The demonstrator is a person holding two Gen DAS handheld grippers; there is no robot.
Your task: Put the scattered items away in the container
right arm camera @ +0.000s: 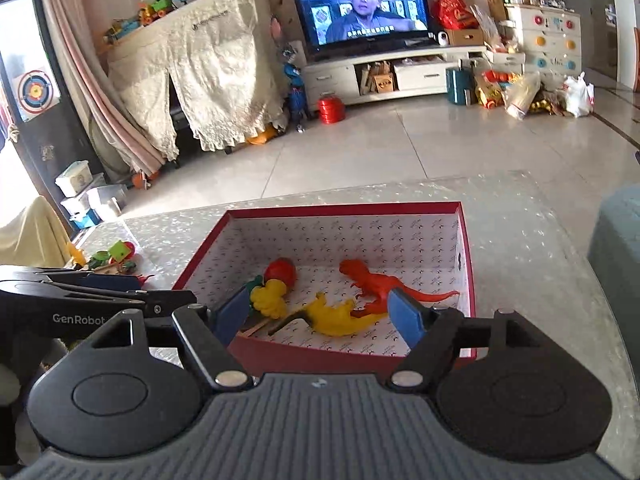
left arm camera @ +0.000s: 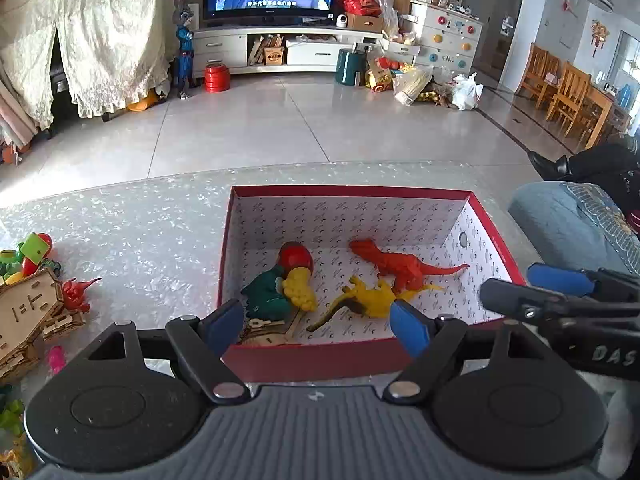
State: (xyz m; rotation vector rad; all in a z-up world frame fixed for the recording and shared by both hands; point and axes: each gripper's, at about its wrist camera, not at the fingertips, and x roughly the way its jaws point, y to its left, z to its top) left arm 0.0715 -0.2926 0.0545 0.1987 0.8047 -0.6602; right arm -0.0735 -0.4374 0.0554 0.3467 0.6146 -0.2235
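The red box (left arm camera: pixel 304 362) sat on the speckled table (left arm camera: pixel 140 232) holding an orange dinosaur (left arm camera: pixel 400 266) and a yellow dinosaur (left arm camera: pixel 370 300), while the left gripper (left arm camera: pixel 318 326) and right gripper (right arm camera: pixel 320 316) hovered spread wide and empty at its near rim.

The pale, speckled surface (left arm camera: pixel 152 232) in front of me is carrying a red box (left arm camera: pixel 304 360), which is sitting toward its right edge, its long side running along the near edge. Toward the left edge a pile of loose toys is lying directly on the surface: a wooden model (left arm camera: pixel 28 316), a small red dinosaur (left arm camera: pixel 76 292) just beside it, and green and red blocks (left arm camera: pixel 34 250) behind them. A pink piece (left arm camera: pixel 56 358) is lying nearer me.
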